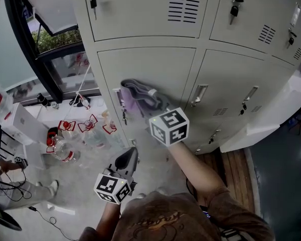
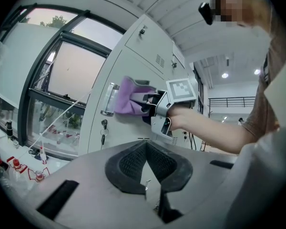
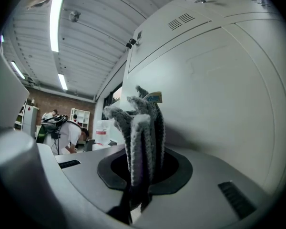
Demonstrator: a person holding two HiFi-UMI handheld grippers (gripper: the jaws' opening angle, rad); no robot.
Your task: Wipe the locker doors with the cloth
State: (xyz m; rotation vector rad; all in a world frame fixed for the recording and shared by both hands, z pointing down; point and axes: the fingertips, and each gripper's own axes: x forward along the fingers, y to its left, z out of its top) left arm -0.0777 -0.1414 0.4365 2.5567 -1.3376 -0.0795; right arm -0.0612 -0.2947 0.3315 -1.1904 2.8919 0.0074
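Your left gripper [image 1: 129, 159] hangs low and closest to you, above the floor and well apart from the lockers, its marker cube toward your chest. In the left gripper view its black ribbed fingers [image 2: 128, 163] come together at their tips, with nothing between them.

Your right gripper [image 1: 157, 108] is stretched out ahead on your arm, at the locker door [image 1: 158, 69] of the lower row's left column. Its fingers are clamped on the cloth [image 1: 138, 95]. In the right gripper view the grey folds of the cloth [image 3: 142, 132] rise bunched and upright out of the narrow slot between the fingers, a small label showing at the top, and the pale door [image 3: 219, 104] stands just beside them on the right.

From the left gripper view, the cloth [image 2: 128, 101] shows purple and spreads forward from the right gripper [image 2: 152, 105] onto the door's face. It lies near the door's left edge, just beside the handle [image 2: 108, 99], with a key [image 2: 103, 127] hanging below that handle. How firmly the cloth bears on the metal cannot be told.
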